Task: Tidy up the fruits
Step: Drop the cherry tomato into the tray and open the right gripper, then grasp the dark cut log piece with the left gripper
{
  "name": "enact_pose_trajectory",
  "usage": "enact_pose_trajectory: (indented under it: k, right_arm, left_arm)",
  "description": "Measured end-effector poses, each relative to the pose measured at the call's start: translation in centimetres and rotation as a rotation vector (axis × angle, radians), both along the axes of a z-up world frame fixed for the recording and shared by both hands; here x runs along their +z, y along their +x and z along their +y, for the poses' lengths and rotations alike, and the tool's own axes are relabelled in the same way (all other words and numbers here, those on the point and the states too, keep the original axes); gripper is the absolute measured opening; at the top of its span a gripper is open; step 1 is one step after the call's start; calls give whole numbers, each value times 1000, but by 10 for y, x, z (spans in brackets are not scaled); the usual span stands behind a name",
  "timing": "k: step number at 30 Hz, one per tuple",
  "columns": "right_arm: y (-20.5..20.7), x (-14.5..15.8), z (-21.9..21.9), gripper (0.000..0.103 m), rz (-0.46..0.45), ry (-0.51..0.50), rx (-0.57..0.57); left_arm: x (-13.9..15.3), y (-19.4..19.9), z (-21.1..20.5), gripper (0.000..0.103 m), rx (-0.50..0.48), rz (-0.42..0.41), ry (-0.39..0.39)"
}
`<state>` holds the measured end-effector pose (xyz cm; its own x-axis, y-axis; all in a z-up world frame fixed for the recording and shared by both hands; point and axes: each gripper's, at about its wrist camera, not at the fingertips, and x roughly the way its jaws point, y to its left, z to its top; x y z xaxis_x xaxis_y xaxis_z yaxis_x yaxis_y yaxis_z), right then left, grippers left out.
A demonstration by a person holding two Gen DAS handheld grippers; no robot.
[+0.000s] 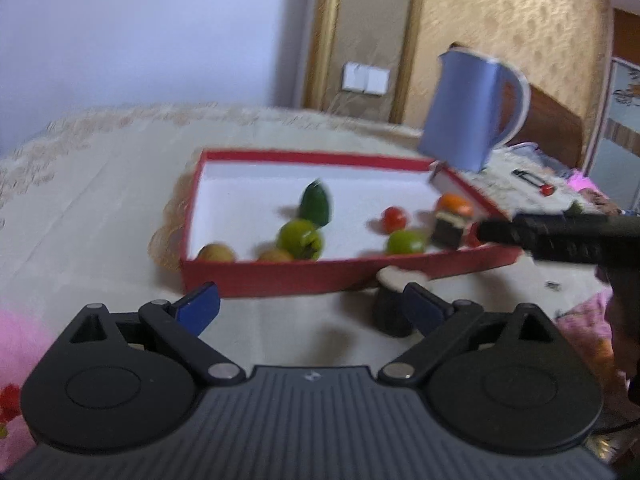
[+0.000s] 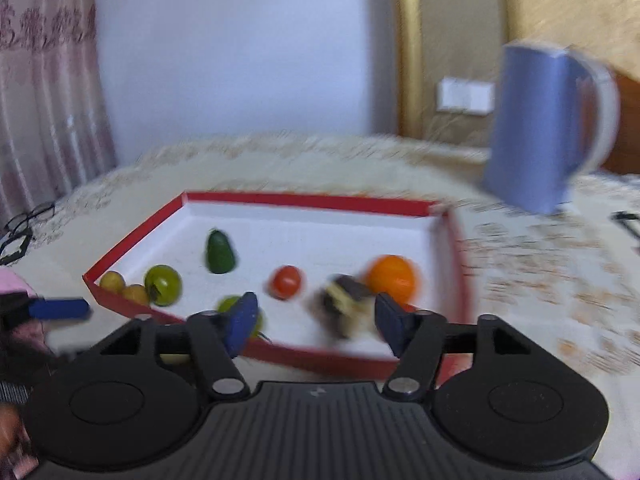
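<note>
A red tray [image 1: 280, 280] with a white floor holds a dark green avocado [image 1: 316, 203], a green fruit [image 1: 301, 239], a second green fruit [image 1: 405, 242], a red tomato [image 1: 394, 218], an orange [image 1: 453, 202], two yellow fruits [image 1: 216, 253] and a dark sushi-like piece [image 1: 448, 229]. My left gripper [image 1: 314, 308] is open and empty in front of the tray. My right gripper [image 2: 316, 322] is open over the tray's near right part, its jaws either side of the dark piece [image 2: 344, 304], beside the orange [image 2: 391, 278]. The tray [image 2: 320, 360] shows there too.
A blue kettle [image 1: 472, 108] stands behind the tray's right corner, also in the right wrist view [image 2: 544, 128]. A small dark cylinder [image 1: 390, 304] stands on the cloth before the tray. Glasses [image 2: 20, 232] lie at the left. Pink fabric [image 1: 16, 344] is at the left edge.
</note>
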<state>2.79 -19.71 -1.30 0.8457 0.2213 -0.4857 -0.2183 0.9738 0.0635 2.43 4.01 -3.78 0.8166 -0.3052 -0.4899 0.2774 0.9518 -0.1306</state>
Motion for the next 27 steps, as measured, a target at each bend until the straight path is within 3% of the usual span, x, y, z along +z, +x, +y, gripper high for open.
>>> enact_pose_trajectory:
  k: [4,10,13,14,18,22,27]
  right_arm:
    - [-31,-11,-30,66,-6,3,-72]
    - [-29,-26,-56,66,60,96,-116]
    - [-26,-28,-52,66,62,102,-121]
    - [-25,-28,-50,66,70,93,-114]
    - [-20,-30,-43,67,92,62,-100]
    - [-16,-34,-45,74,119,75,-99]
    - [-17,-34,-44,77,122,68,-92]
  left_arm:
    - [4,-4,-20,97,-32,-16,40]
    - [1,1,-45,93,-17,-3,108]
    - [-2,5,-53,82,-24,15,141]
    - [-3,8,-53,70,-27,30,148]
    - [-8,12,-54,40,-73,85,126]
    - [-11,9,-64,30,-93,73,161]
    - [-11,7,-65,29,-90,68,158]
